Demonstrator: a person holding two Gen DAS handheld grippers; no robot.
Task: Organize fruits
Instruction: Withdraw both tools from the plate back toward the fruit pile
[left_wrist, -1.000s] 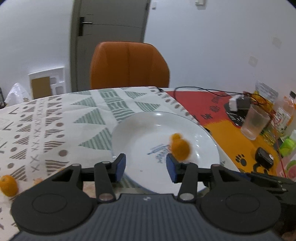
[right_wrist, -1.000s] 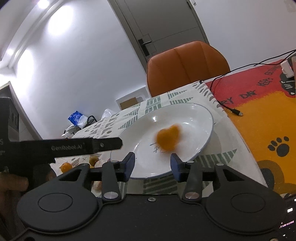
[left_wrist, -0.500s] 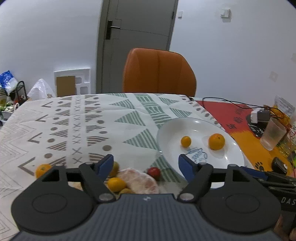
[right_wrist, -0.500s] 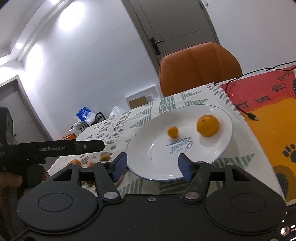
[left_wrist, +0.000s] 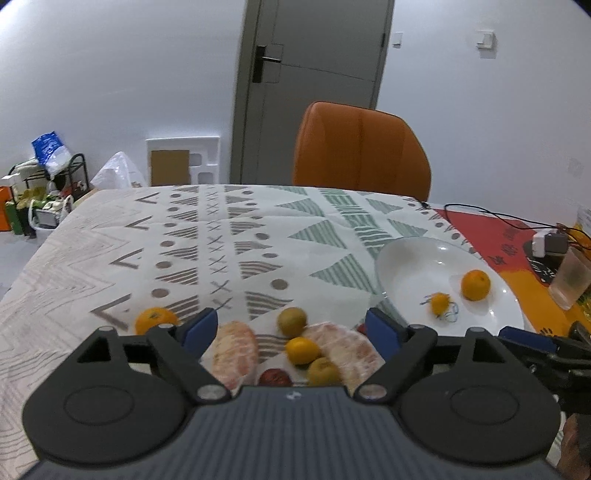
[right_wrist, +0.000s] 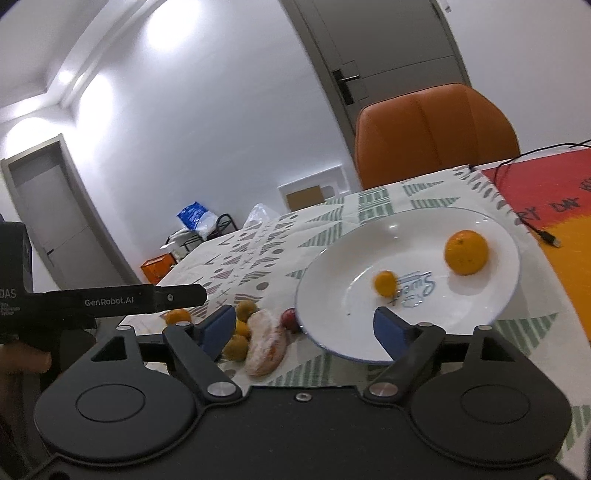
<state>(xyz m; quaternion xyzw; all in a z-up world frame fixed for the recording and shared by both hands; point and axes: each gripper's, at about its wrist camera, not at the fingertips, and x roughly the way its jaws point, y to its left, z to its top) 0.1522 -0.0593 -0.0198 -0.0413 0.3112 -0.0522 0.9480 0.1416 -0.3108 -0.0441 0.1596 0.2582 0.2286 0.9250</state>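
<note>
Both sets of jaws have just been opening and now stand wide with nothing between them: left gripper (left_wrist: 291, 328), right gripper (right_wrist: 304, 326). Two oranges, small orange (right_wrist: 386, 283) and large orange (right_wrist: 466, 252), now rest on the white plate (right_wrist: 332, 273), so two are sorted. Remaining fruit pile (left_wrist: 299, 350) lies near, left of the plate, partly hidden behind the left gripper.

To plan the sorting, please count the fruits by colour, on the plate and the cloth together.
Orange fruits: 4
Yellow-green fruits: 2
Red fruits: 2, one mostly hidden
Pink peeled citrus pieces: 2
Total: 10
</note>
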